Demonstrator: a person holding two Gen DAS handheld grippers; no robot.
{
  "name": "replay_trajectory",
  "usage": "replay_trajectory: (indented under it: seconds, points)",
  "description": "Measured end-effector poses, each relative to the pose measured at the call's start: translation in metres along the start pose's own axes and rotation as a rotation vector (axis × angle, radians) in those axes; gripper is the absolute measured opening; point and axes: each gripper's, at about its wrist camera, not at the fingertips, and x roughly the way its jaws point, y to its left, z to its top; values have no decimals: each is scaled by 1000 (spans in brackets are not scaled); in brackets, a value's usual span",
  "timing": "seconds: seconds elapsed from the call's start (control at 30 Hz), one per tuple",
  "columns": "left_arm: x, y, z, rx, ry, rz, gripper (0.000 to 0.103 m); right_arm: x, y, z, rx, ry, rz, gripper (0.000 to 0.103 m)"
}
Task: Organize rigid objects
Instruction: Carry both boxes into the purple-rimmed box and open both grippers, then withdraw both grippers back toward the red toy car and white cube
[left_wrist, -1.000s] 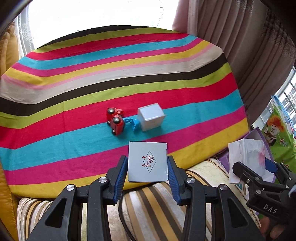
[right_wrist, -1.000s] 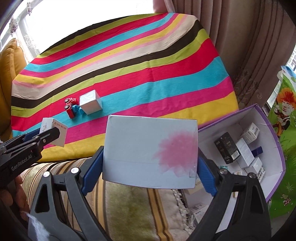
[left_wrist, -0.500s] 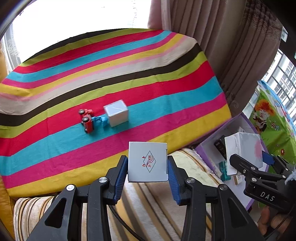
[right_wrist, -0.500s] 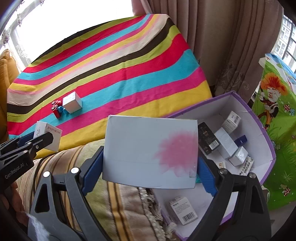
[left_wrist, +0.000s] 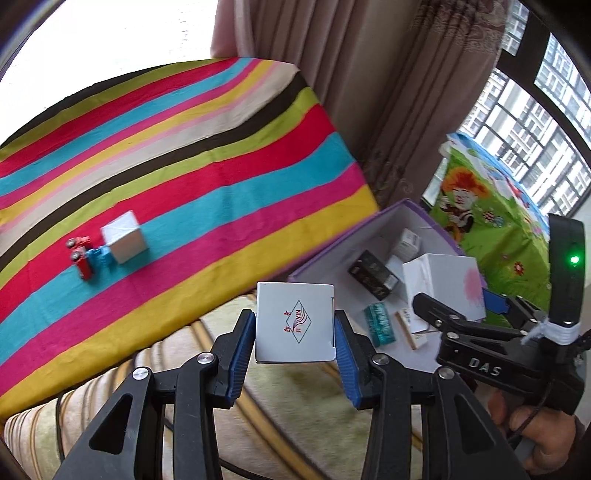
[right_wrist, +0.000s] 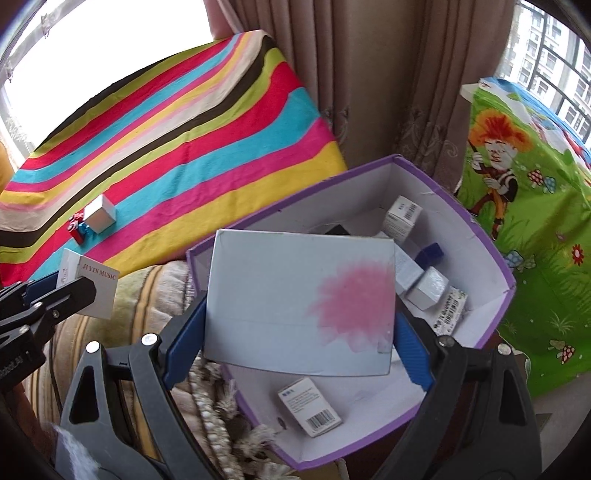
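Boxes fill both of your tools. Your left tool (left_wrist: 295, 345) is clenched on a small white square cardboard box with a red-and-blue diamond logo (left_wrist: 294, 326), its blue pads pressing the box's two sides, and it hangs above the striped beige sofa cushion (left_wrist: 280, 402). In the right wrist view the same box (right_wrist: 90, 282) sits at nine o'clock, its side reading "JI YIN MUSIC".

Your right tool (right_wrist: 299, 347) is grasping a larger flat white cardboard box with a pink blot on its face (right_wrist: 295, 302), held by its short ends above the open purple-edged storage box with a white interior (right_wrist: 491, 258). In the left wrist view that tool (left_wrist: 469, 314) and its load (left_wrist: 439, 280) show at three o'clock, over the storage box (left_wrist: 332, 254).

Inside the storage box lie several small cartons: a white barcoded one (right_wrist: 309, 406) near the front wall at six o'clock, a silver cube (right_wrist: 428, 288) and a barcoded packet (right_wrist: 448, 310) at three o'clock, a white carton (right_wrist: 402, 218) toward the far wall, and a dark blue one (right_wrist: 430, 253) beside it. The left view also shows a black carton (left_wrist: 373, 273) and a teal packet (left_wrist: 380, 323) there.

On the rainbow-striped cloth surface (left_wrist: 221, 155), at ten o'clock, a silver-white cube box (left_wrist: 123, 242) stands touching a small blue toy piece (left_wrist: 99, 254), with a red toy car (left_wrist: 79, 254) just beside that.
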Motion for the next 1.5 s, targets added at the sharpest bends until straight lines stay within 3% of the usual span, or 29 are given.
replay_trajectory:
  seconds: [0.27, 0.37, 0.43, 1.0, 1.5]
  points:
    - [6, -26, 4, 37, -1, -121, 44, 0, -21, -2, 65, -20, -81, 93]
    - [7, -34, 6, 58, -1, -151, 54, 2, -24, -2, 72, -15, -79, 94]
    - [7, -35, 6, 57, -5, -137, 61, 3, -24, -3, 77, -14, -70, 94]
    - [-3, 1, 3, -26, -37, 86, 61, 1, -4, 0, 5, -9, -62, 94]
    - [-10, 24, 2, -90, -45, 124, 61, -3, 31, 6, -72, -10, -15, 94]
